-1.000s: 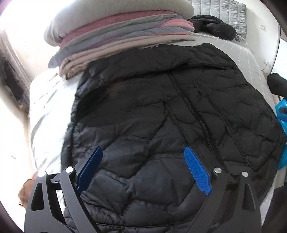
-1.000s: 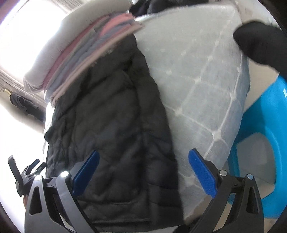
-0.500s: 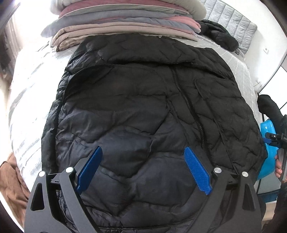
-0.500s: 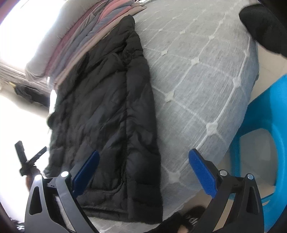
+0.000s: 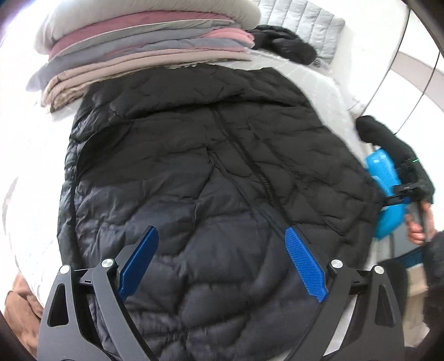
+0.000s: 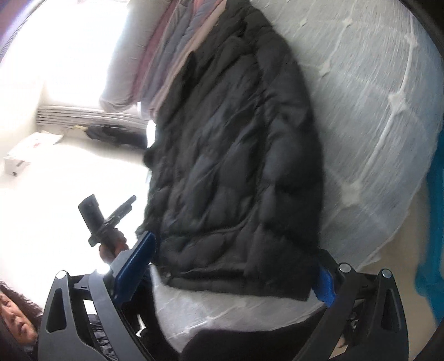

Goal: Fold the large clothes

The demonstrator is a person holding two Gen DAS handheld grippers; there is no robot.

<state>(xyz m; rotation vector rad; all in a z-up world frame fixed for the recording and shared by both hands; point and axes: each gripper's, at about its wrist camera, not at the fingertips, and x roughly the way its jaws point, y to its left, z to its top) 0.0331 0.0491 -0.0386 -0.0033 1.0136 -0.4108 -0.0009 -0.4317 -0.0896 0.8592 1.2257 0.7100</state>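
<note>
**Both grippers hung wide over the flat black jacket**

Swinging round since half a second before, the right gripper (image 6: pixel 230 266) had rolled its view sideways and dropped toward the jacket's hem, while the left gripper (image 5: pixel 222 261) had drifted only a little, so the folded stack showed higher in its frame than before. Its blue fingers (image 5: pixel 304 266) stood spread wide apart, nothing between them, poised above the lower half of the black quilted jacket (image 5: pixel 211 177). The right one's jaws gaped just as wide, empty too, one blue finger at the hem's left corner and the other partly hidden behind the hem's right corner; whether either touched the cloth, I could not tell through the blur.

That jacket lay flat, front up, zip running down the middle, on the pale quilted mattress (image 6: pixel 383 116). Its collar end sat right against the pile of folded blankets (image 5: pixel 144 50), so there was no spare room up there. On the jacket's left side the bright bedding (image 5: pixel 36 155) left an open strip; on its right, a broad stretch of bare mattress ran out to the rounded bed edge. The hem stopped just short of the near edge, with a thin band of mattress showing below it.

Off the right edge stood something bright blue (image 5: pixel 385 191), close beside the bed. Another dark garment (image 5: pixel 285 47) lay beyond the stack, near a grey quilted cushion (image 5: pixel 302 19).
</note>
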